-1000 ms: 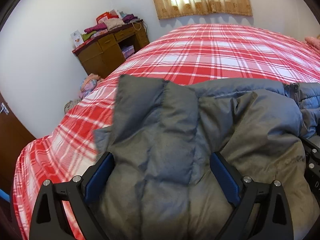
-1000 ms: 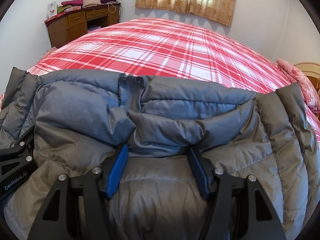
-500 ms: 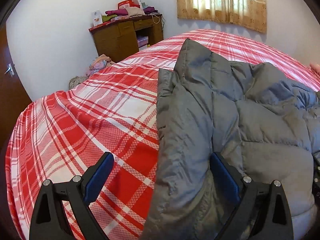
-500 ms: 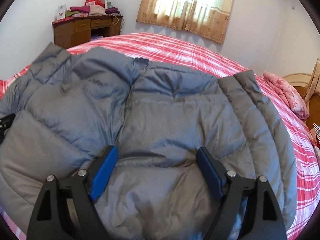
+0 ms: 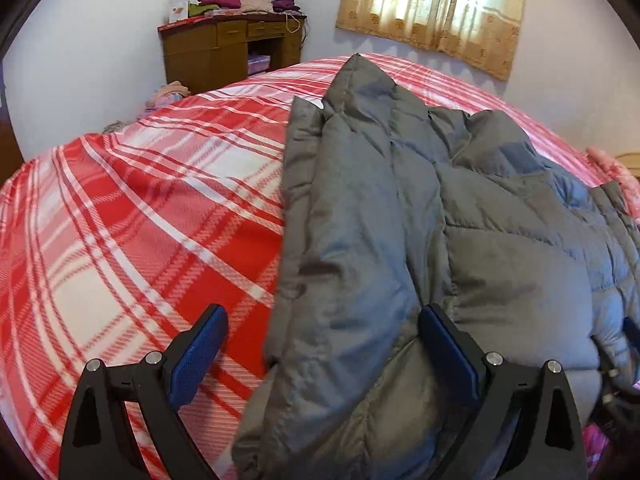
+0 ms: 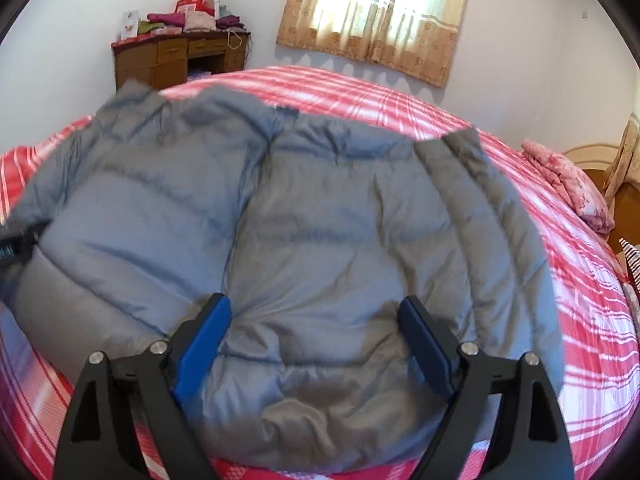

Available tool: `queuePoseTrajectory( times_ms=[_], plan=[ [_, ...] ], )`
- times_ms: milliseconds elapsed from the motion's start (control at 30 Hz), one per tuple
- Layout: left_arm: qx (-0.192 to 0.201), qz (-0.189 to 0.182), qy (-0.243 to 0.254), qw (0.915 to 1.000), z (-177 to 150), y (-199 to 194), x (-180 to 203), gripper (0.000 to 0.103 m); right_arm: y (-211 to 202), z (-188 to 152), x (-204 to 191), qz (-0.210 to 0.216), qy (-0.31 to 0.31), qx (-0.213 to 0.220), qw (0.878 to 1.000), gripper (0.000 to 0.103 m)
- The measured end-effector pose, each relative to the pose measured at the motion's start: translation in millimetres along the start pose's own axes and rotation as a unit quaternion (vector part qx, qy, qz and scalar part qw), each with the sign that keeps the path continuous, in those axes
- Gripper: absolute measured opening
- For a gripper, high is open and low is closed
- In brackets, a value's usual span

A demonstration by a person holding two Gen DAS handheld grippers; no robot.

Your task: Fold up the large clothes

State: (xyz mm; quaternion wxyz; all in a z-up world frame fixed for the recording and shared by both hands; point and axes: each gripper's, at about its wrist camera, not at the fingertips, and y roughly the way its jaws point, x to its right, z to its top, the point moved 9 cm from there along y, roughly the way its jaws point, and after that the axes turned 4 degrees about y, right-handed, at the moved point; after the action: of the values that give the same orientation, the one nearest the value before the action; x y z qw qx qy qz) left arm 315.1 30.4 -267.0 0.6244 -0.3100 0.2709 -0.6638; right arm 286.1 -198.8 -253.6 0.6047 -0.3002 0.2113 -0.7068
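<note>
The work surface is a bed covered by a red-and-white plaid bedspread (image 5: 132,240), which fills most of both wrist views. White walls enclose the room. A window at the far side is screened by tan patterned curtains (image 6: 372,16). In the far left corner a brown wooden desk (image 5: 224,56) with drawers is placed against the wall; folded garments and a red box are stacked on its top, and a purple item is seen in its open kneehole. A small heap of cloth (image 5: 168,94) lies on the floor beside the desk. At the right edge of the bed a pink floral textile (image 6: 572,188) is laid next to a wooden piece of furniture.

The grey puffer jacket (image 6: 320,240) is spread on the bedspread — collar toward the window, one sleeve folded along its right side. In the left wrist view its left edge crosses between the fingers.

The left gripper (image 5: 320,352) is held wide open; the jacket edge lies between its blue pads, and no pad presses on it. The right gripper (image 6: 316,344) has just been opening and stands wide — jacket fabric lies beneath and between its pads, unclamped.
</note>
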Motion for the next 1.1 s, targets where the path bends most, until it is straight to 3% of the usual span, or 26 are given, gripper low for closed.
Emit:
queuePoseTrajectory(
  times_ms=[67,133,267,333,433,533,700,800,833,900,1033,1100],
  plan=[
    [0.005,-0.025,-0.006,0.9997,0.7,0.5,4.2,0.086,3.8,-1.1,-1.8,-0.005,-0.005,-0.005,1.000,0.091],
    [0.012,-0.038,0.009,0.9992,1.4,-1.3,10.2,0.069,6.8,-1.1,-2.3,-0.008,-0.005,-0.009,1.000,0.092],
    [0.007,-0.079,0.001,0.9969,1.9,-4.6,17.4,0.045,4.3,-2.7,0.4,-0.007,-0.003,-0.006,1.000,0.093],
    [0.006,-0.097,-0.003,0.9953,3.4,-6.0,18.4,0.026,4.9,-2.8,2.0,-0.005,-0.002,-0.007,1.000,0.093],
    [0.008,-0.113,-0.011,0.9934,5.1,-9.3,15.5,0.014,4.8,-2.5,1.4,0.000,0.000,-0.008,1.000,0.093],
    [0.015,-0.123,-0.012,0.9923,6.0,-17.4,12.9,0.009,6.3,-1.1,2.3,0.003,0.001,-0.007,1.000,0.093],
    [0.024,-0.138,-0.021,0.9899,6.8,-28.4,5.0,0.009,4.9,-1.5,3.1,0.006,0.000,-0.004,1.000,0.093],
    [0.009,-0.137,-0.040,0.9897,3.5,-19.9,-0.7,0.025,5.2,-1.4,3.9,0.006,0.000,-0.004,1.000,0.093],
    [0.002,-0.131,-0.047,0.9903,1.6,-15.9,-3.6,0.042,5.0,-1.2,4.0,0.006,0.000,-0.004,1.000,0.093],
    [0.005,-0.112,-0.060,0.9919,-2.0,-13.9,-12.5,0.060,5.2,-1.1,4.1,0.007,0.001,-0.004,1.000,0.093],
    [0.016,-0.112,-0.053,0.9921,-3.7,-15.0,-8.7,0.071,5.6,-2.3,4.8,0.007,0.001,-0.002,1.000,0.093],
    [0.024,-0.103,-0.023,0.9941,-3.0,-14.0,2.3,0.071,5.6,-2.9,4.2,0.007,0.001,-0.002,1.000,0.093]
  ],
)
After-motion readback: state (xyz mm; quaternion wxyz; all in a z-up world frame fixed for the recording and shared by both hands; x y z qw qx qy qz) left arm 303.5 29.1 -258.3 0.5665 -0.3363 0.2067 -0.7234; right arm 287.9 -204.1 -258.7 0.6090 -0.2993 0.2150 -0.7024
